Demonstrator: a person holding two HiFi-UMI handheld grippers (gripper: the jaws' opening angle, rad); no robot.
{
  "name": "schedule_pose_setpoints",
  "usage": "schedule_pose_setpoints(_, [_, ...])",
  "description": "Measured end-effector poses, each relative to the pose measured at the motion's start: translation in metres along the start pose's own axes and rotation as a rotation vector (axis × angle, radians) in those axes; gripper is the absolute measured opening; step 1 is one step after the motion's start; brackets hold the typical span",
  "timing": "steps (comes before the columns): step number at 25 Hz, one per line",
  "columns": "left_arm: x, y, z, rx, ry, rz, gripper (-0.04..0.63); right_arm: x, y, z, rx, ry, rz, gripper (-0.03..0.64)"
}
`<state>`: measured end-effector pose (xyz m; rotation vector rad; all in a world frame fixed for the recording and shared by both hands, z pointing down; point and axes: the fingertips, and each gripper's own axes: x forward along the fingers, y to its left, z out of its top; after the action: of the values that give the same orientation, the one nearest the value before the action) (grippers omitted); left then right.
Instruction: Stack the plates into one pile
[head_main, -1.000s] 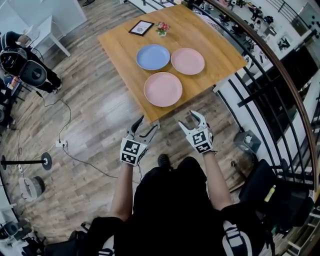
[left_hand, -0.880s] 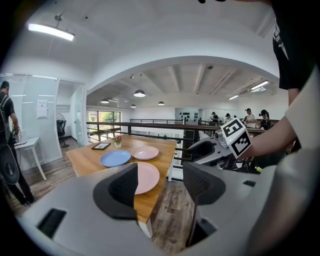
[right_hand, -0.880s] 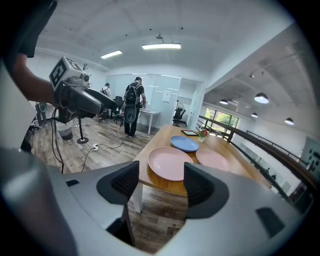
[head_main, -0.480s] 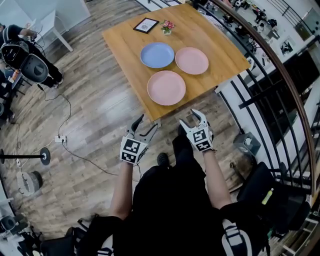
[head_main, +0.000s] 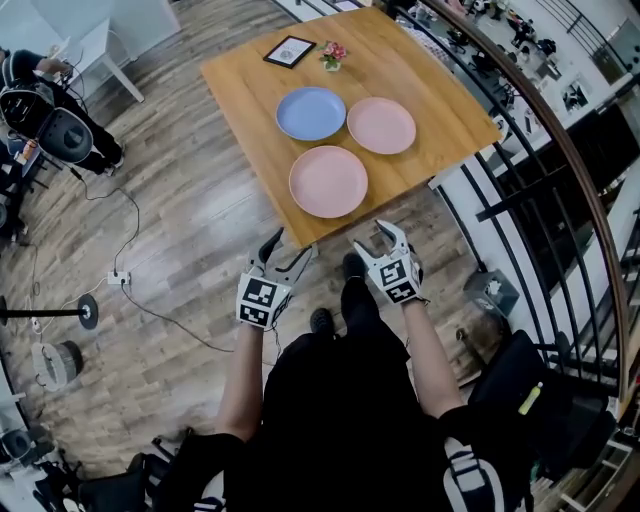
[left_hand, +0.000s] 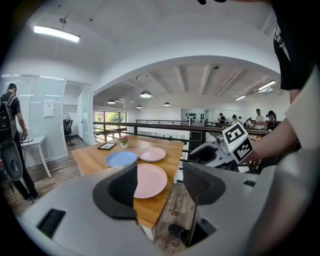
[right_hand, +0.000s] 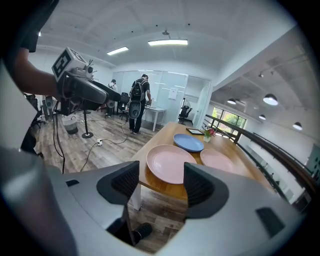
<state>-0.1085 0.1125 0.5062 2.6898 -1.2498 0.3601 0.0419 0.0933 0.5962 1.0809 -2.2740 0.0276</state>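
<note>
Facing the table, left gripper and right gripper hang agape and empty; a clumsy nudge could push the six-o'clock pink plate, nearest the edge, onto the floor.

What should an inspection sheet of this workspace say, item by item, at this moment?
Surface: wooden table, level, with three plates lying apart on it; no pile yet.
Job's things: blue plate, far pink plate and near pink plate, each flat on the table, none overlapping.
Clutter: picture frame and small flower pot at the far edge, apart from the plates.
Grippers: left tongs and right tongs both open and empty, over the floor, short of the near table edge.
Cables: cable and power strip on the floor, left of the table.
Surroundings: railing on the right; a person at the far left.
</note>
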Motion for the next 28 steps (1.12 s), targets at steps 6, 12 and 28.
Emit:
schedule_pose_setpoints(6, [0.009, 0.005, -0.005, -0.006, 0.041, 0.012, 0.288, 0.018, -0.008, -0.004, 0.058, 0.001, 0.045, 0.288])
schedule_pose_setpoints(12, [0.021, 0.003, -0.012, -0.014, 0.076, 0.010, 0.288, 0.033, -0.011, -0.008, 0.028, 0.012, 0.078, 0.288])
schedule_pose_setpoints(28, [0.060, 0.013, -0.025, -0.046, 0.123, 0.022, 0.288, 0.071, -0.017, -0.031, -0.068, 0.082, 0.172, 0.265])
